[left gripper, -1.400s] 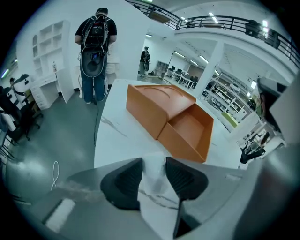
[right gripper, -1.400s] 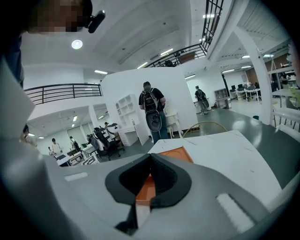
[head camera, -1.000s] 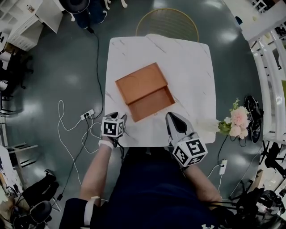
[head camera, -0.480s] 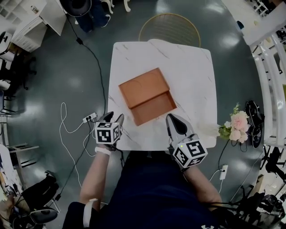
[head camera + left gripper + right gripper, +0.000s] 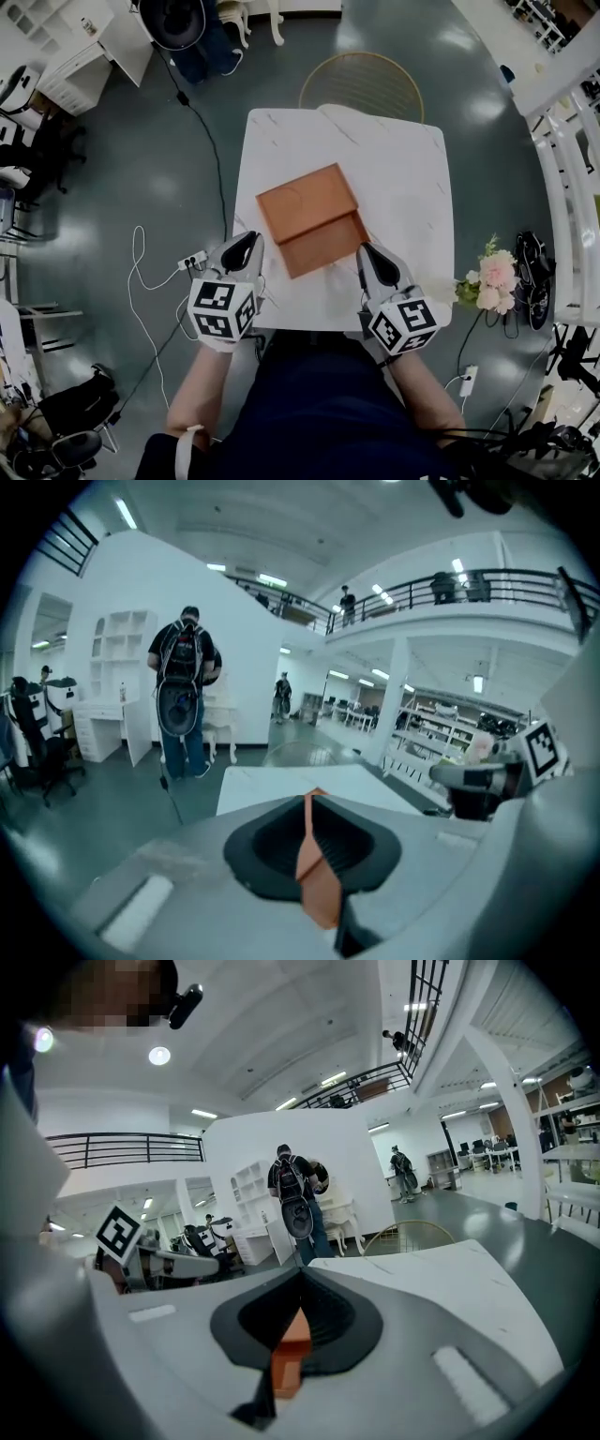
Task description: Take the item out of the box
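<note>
The head view looks straight down from high up on the bench. The two gripper views sit low and close, looking level across it, both facing one person far off.

Box mid-table, bare tabletop around it, chair beyond far edge

Your left gripper: jaws closing, almost together, nothing gripped.
Your right gripper: jaws together, empty.
Your forearms: bare, reaching forward, well apart.
</note>
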`<state>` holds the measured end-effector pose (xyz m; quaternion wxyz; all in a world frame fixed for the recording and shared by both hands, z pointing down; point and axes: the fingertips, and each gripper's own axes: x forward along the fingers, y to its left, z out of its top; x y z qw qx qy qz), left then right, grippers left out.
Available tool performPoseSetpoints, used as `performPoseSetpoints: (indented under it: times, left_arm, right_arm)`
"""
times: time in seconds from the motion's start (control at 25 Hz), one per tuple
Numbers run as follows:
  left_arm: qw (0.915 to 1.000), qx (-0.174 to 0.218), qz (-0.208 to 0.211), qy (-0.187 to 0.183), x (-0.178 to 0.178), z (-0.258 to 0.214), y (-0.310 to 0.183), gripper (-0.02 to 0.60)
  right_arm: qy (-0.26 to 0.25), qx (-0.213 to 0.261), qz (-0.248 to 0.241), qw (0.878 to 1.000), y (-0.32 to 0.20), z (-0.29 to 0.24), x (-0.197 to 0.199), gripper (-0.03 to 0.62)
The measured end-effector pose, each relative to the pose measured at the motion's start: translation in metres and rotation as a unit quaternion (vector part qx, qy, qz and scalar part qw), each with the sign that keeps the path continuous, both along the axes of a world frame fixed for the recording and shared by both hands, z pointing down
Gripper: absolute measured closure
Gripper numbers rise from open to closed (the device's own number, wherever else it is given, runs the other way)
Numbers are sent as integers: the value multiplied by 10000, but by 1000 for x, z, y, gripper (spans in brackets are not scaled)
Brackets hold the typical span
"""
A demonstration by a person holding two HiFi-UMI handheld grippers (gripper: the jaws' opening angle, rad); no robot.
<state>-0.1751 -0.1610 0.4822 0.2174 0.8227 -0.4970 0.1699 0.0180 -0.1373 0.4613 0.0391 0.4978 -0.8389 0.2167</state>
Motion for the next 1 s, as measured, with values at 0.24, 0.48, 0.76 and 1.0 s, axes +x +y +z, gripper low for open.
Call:
performPoseSetpoints:
  times: [0.24,0.48,0.76,1.0]
  left_arm:
    - [9925,1061,244,552,29,-82,4,578]
    - [9804,1762,258,840,47,-140,12,580]
    - [9750,2012,290,893,58,-156,16,580]
    - [9762,1984,256,840,60,-149,18,580]
  right_arm:
    - [-57,324,50,9994,-6,-33,9,591]
    - [69,1033,172,9945,-6,-89,15,591]
    - [780,1890,148,9788,0,-125,18,592]
    - [920,2165,98,9719,8,-132,17,592]
